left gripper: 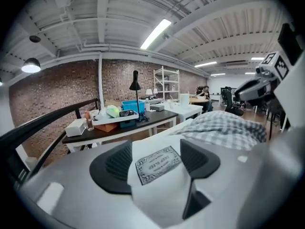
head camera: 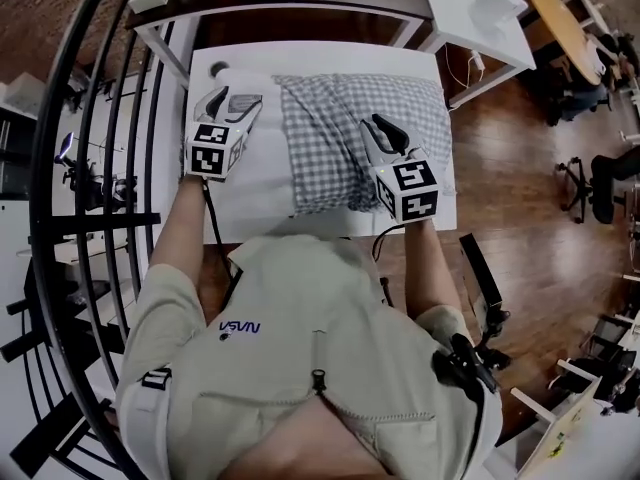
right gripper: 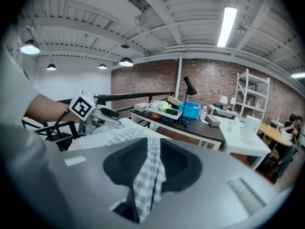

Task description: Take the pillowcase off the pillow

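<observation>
A white pillow (head camera: 265,148) lies on the white table (head camera: 200,68), its right part inside a grey checked pillowcase (head camera: 340,128). My left gripper (head camera: 232,98) is at the pillow's bare far-left corner. In the left gripper view its jaws stand wide apart (left gripper: 157,161), with the labelled white pillow (left gripper: 157,163) bulging between them. My right gripper (head camera: 378,125) rests on the pillowcase's middle. Its jaws (right gripper: 151,163) are slightly apart, and a fold of the checked pillowcase (right gripper: 148,175) hangs loosely between the pads.
Beyond the table stands a dark desk (left gripper: 124,120) with a blue bin, a tray and a lamp. A white side table (head camera: 480,18) is at the far right. Black curved rails (head camera: 110,168) run along the left. The person's torso is against the near edge.
</observation>
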The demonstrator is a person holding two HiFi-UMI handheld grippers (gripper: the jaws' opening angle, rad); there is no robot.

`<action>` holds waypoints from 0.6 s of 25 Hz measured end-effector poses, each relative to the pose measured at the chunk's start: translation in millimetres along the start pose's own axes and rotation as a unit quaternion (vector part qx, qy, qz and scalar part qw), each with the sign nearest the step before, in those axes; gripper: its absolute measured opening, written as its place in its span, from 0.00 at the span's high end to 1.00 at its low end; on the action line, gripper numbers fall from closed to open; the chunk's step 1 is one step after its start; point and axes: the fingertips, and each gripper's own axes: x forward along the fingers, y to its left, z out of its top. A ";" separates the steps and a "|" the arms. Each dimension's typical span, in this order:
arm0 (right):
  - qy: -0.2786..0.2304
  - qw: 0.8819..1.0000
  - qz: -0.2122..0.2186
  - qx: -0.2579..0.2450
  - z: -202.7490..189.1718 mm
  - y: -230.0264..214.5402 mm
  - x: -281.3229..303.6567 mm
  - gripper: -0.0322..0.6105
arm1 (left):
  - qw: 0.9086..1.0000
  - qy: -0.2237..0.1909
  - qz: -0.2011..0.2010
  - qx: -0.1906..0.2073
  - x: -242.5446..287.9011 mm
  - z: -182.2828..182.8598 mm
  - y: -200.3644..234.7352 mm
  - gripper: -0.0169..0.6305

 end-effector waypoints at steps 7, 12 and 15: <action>0.013 1.000 0.020 -0.020 18.9 -4.7 44.2 0.82 | 0.992 0.121 -0.037 -0.001 51.9 -54.8 -3.7 0.51; 0.027 0.998 0.045 -0.022 38.8 -8.5 90.0 0.82 | 0.986 0.135 -0.070 0.066 35.5 -60.5 -52.3 0.92; 0.080 0.994 0.068 -0.036 30.8 -5.3 125.0 0.75 | 0.990 0.098 -0.060 0.078 11.3 -49.6 -69.7 0.93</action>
